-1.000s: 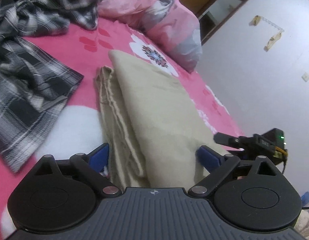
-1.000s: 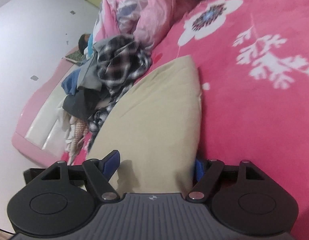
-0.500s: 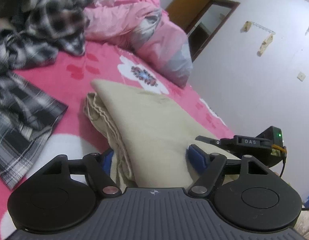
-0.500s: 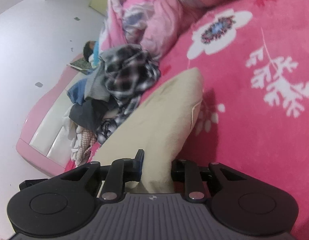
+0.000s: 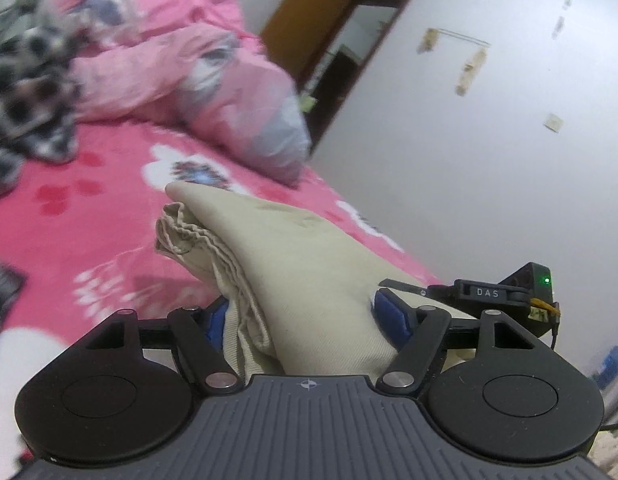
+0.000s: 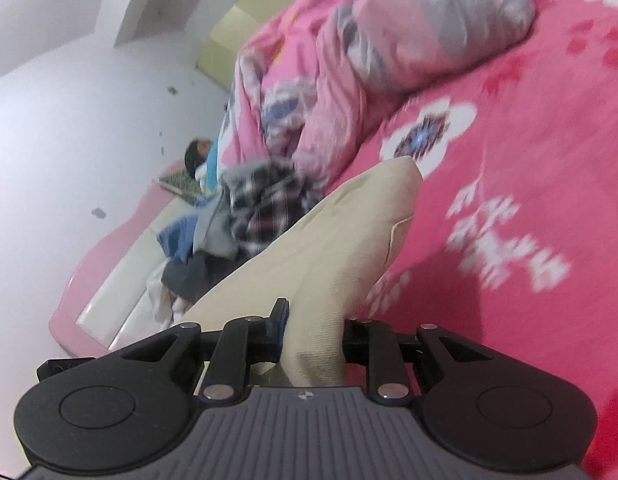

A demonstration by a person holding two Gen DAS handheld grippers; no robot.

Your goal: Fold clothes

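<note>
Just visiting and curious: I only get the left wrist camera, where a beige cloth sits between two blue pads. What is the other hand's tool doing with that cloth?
Observer: The right gripper is pinched on a bunched edge of the same beige garment. Its jaws have just been closing, with the cloth between them.
Operator: Does the cloth lie flat on that side?
Observer: No. Near the grip it is raised off the pink sheet, and a shadow falls beneath it.
Operator: Any more laundry waiting?
Observer: Yes, a heap of clothes with blue and grey pieces beside a plaid shirt, at the bed's edge by the pink bed frame.
</note>
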